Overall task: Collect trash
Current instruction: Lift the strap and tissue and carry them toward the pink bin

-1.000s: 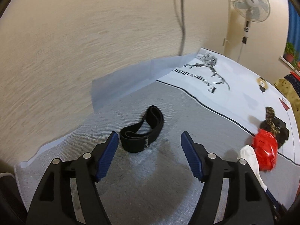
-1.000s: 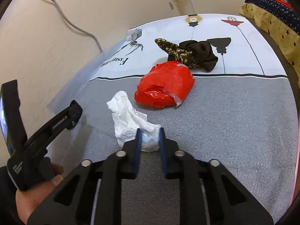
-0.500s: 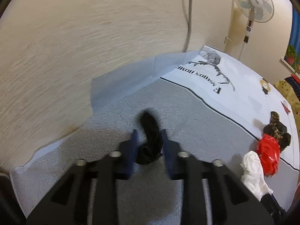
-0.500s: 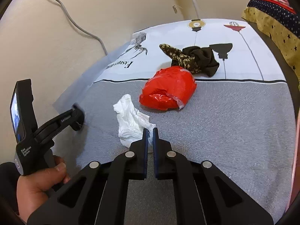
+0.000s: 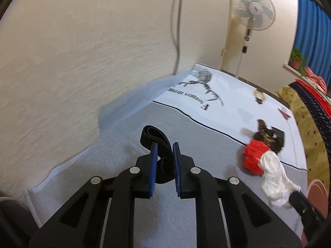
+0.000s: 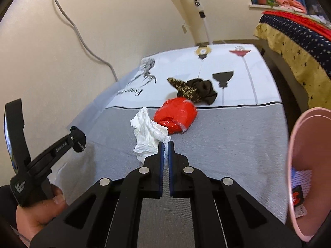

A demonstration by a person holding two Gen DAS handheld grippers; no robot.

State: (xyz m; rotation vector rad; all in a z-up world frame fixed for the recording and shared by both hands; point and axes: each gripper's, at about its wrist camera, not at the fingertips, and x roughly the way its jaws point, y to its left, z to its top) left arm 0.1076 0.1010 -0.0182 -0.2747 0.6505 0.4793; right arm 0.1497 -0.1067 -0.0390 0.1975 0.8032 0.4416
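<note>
A black strap point(image 5: 151, 136) hangs looped between the blue pads of my left gripper point(image 5: 164, 145). Its jaws are closing on the strap, which is lifted off the grey sheet point(image 5: 124, 144). My right gripper point(image 6: 165, 144) is shut on a crumpled white tissue point(image 6: 146, 132), raised a little above the sheet. Just beyond the tissue a red plastic bag point(image 6: 178, 115) lies on the sheet. In the left wrist view the tissue point(image 5: 273, 177) dangles in front of the red bag point(image 5: 253, 155). A pink bin point(image 6: 290, 155) stands at the right edge.
A dark bundle of cloth point(image 6: 198, 88) lies on the white printed part of the sheet. The wall with a grey cable point(image 6: 82, 39) runs along the left. A standing fan point(image 5: 253, 10) is behind, and a bed with a starred cover point(image 6: 293, 41) is at the far right.
My left gripper closed around the black strap and lifted it off the sheet. The right gripper closed fully on the tissue and rose with it. The pink bin came into view.
</note>
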